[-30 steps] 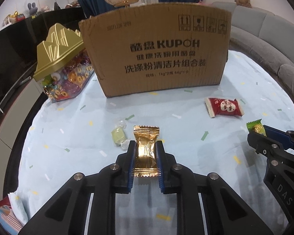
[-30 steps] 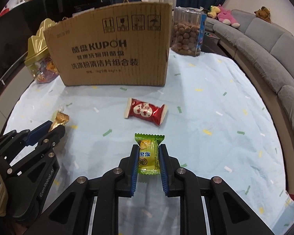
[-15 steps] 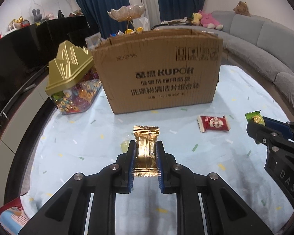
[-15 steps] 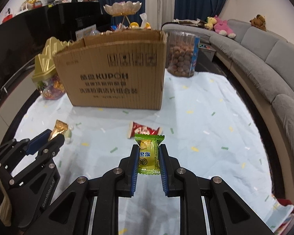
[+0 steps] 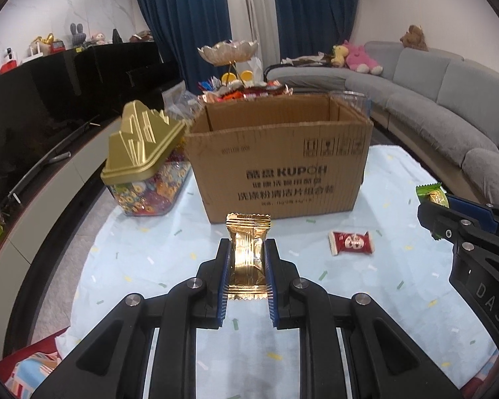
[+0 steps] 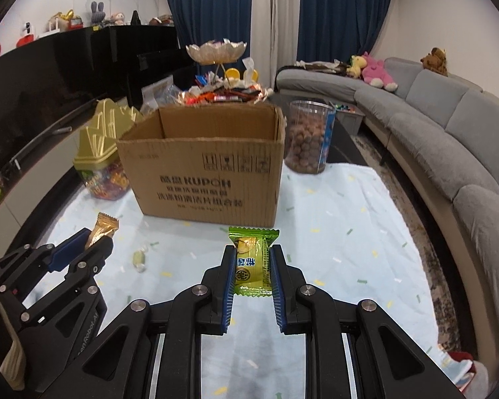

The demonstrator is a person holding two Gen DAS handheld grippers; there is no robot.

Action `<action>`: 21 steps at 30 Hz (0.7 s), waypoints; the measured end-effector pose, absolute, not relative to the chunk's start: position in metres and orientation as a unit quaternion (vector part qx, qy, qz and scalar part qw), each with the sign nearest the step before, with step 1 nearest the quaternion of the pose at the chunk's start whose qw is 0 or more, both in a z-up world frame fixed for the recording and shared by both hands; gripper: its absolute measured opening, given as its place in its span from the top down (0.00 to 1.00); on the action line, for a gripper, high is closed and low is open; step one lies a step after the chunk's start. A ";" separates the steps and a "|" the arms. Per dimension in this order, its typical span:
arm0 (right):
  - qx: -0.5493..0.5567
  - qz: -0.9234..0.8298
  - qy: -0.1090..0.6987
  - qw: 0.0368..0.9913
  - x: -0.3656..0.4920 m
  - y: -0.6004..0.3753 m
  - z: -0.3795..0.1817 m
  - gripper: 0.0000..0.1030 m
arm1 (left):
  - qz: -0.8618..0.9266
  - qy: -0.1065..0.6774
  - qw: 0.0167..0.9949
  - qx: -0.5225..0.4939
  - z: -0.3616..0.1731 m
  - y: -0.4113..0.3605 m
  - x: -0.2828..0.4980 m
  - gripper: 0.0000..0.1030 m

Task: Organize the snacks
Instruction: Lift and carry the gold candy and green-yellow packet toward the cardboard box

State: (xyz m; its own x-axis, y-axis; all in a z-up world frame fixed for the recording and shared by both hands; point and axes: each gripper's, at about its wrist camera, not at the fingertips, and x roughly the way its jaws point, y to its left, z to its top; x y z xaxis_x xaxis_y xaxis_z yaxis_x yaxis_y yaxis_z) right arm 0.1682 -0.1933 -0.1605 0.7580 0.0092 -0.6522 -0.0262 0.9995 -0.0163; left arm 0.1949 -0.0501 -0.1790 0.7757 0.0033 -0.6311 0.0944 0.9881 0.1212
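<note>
My left gripper point(image 5: 247, 249) is shut on a gold-wrapped snack point(image 5: 248, 256), held up above the table. My right gripper point(image 6: 251, 256) is shut on a green-wrapped snack point(image 6: 252, 261), also lifted. Each gripper shows in the other's view: the right gripper point(image 5: 430, 199) at the right edge, the left gripper point(image 6: 99, 236) at the lower left. An open cardboard box point(image 5: 279, 163) stands ahead of both; its inside is mostly hidden. A red-wrapped snack point(image 5: 351, 242) lies on the cloth right of the left gripper. A small pale-green candy point(image 6: 139, 259) lies on the cloth.
A clear tub with a gold lid point(image 5: 143, 166) full of candies stands left of the box. A clear jar of brown balls point(image 6: 307, 139) stands at the box's right rear. Behind the box is a snack-laden tray point(image 6: 223, 93). A grey sofa point(image 6: 449, 139) curves along the right.
Both grippers have risen with their snacks, so the box's open top has come into sight. The red snack and the pale candy stay on the cloth.
</note>
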 end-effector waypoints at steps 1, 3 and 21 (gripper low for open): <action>-0.013 0.010 0.345 0.939 0.167 -0.193 -0.157 0.79 | -0.024 0.331 0.940 0.072 -0.176 -0.050 0.194 0.81; -0.013 0.010 0.340 0.940 0.165 -0.192 -0.151 0.79 | -0.022 0.326 0.943 0.070 -0.169 -0.048 0.192 0.81; -0.014 0.021 0.307 0.951 0.163 -0.181 -0.110 0.79 | -0.005 0.296 0.953 0.057 -0.123 -0.037 0.193 0.81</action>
